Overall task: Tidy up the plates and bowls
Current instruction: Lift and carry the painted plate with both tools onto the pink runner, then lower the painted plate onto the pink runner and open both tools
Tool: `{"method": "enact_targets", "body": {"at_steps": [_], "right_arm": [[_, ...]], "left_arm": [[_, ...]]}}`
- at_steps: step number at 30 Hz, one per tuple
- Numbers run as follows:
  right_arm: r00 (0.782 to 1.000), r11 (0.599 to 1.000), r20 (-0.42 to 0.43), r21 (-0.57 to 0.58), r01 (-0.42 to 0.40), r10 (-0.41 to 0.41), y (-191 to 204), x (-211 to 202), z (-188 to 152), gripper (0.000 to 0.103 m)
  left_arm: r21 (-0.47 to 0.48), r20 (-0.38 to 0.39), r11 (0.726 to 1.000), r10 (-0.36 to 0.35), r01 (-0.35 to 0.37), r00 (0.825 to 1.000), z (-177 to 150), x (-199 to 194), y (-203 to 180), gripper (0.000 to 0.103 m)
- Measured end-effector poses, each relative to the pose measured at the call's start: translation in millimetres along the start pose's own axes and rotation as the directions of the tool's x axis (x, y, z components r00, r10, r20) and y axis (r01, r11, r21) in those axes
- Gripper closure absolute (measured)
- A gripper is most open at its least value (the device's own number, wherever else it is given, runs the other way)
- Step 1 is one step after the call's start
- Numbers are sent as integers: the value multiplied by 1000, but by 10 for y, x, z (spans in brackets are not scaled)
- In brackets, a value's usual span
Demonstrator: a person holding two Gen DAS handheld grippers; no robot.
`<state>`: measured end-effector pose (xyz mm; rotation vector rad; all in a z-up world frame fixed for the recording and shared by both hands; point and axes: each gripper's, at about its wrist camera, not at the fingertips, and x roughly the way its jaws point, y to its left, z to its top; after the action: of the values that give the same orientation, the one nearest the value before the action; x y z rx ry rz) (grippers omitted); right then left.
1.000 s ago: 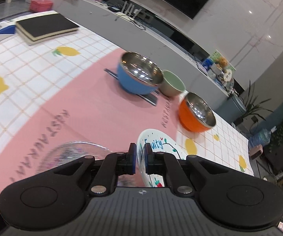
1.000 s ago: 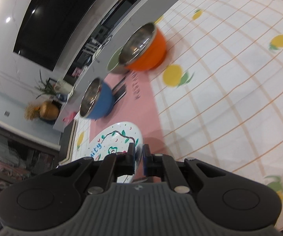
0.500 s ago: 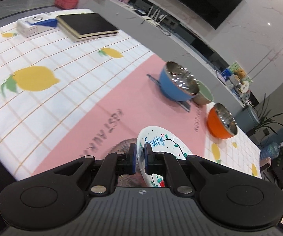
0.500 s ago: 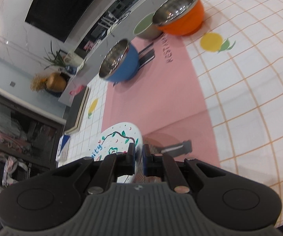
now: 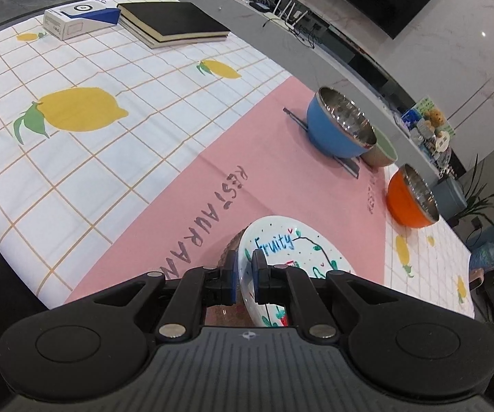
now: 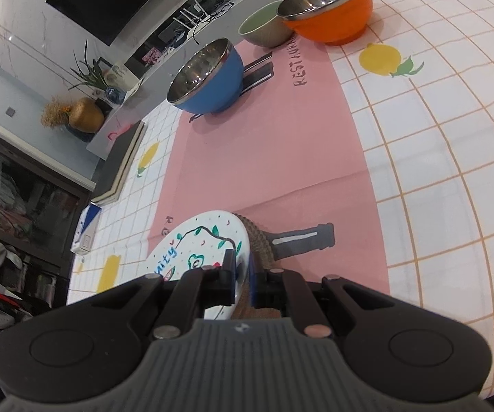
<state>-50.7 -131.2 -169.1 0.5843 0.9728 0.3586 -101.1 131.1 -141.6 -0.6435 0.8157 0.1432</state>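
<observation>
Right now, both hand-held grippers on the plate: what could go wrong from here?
1. Each hand-held gripper, left and right, pinches only the thin rim of the white plate, so the plate could slip or twist out.
2. If the two hands drift apart or roll unevenly, the plate may tilt or be strained.
3. The blue bowl and orange bowl sit ahead; a forward swing could knock them.

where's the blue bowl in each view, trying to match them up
Left wrist: blue bowl upper right of centre, on the pink mat, green bowl just right of it.
Right wrist: blue bowl upper left of centre, on the pink mat.
Shared landmark: orange bowl.
</observation>
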Motion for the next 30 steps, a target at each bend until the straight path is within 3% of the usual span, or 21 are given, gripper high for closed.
{"method": "enact_targets", "body": {"at_steps": [7,18,30], "right_arm": [[1000,998,-5,-47,28,-29,24,37,-33,97],[994,979,12,-174,109,-109,178,66,-67,96],[990,967,37,-215,140,-135,208,87,-104,99]], "left_arm": [[15,-12,1000,22,-22,1000,-26,42,12,93],[118,-3,990,75,-74,997,-60,64,-116,92],[260,41,951,163,-168,986,-123,101,-257,94]]}}
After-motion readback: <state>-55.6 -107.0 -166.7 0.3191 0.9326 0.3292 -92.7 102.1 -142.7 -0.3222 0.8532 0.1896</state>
